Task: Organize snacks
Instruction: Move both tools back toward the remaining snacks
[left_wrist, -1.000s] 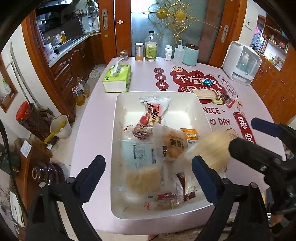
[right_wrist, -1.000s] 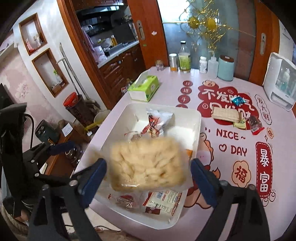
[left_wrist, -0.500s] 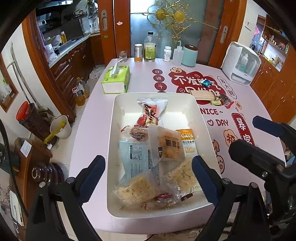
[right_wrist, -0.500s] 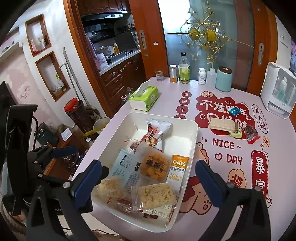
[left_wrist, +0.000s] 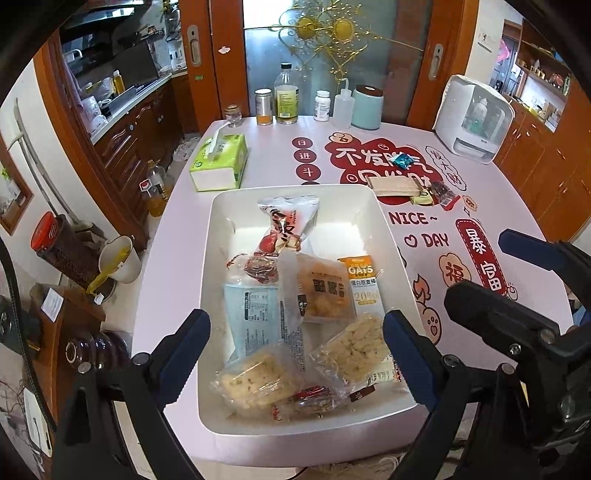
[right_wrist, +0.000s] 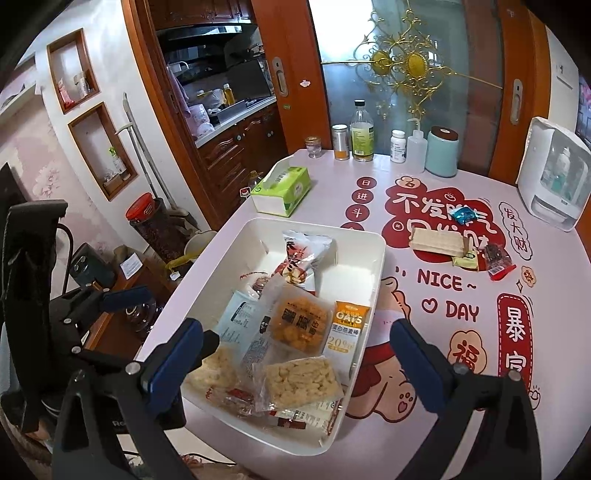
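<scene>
While both grippers are hovering over the near end of the white tray (left_wrist: 218, 236), neither one is holding anything. The left gripper (left_wrist: 295, 339) is filling the bottom of its own view with its blue-tipped fingers (left_wrist: 186, 349) standing wide apart, and the right gripper (right_wrist: 295, 343) is showing the same spread in the lower part of its view, with nothing between the fingers (right_wrist: 415, 363).

In the centre of both frames the tray is sitting on the pink table (left_wrist: 266, 155), and the snacks are lying inside it. A puffed rice cracker pack (right_wrist: 301, 380) is lying at the near right of the tray, partly over a flat white packet below it. A second rice cracker pack (left_wrist: 255, 380) is lying at the near left. An orange OATS bar (right_wrist: 349, 326) is resting along the right wall, just beside a clear pack of golden fried pieces (right_wrist: 301, 325). A light blue packet (left_wrist: 251, 317) is lying to the left of that, and a red-and-white bag (left_wrist: 288, 225) is lying toward the far end.

At the upper right of the tray, outside it, a wafer pack (right_wrist: 437, 242), a small blue candy (right_wrist: 461, 214) and a dark red-edged packet (right_wrist: 496, 260) are lying on the table. A green tissue box (left_wrist: 219, 162) is standing at the upper left.
</scene>
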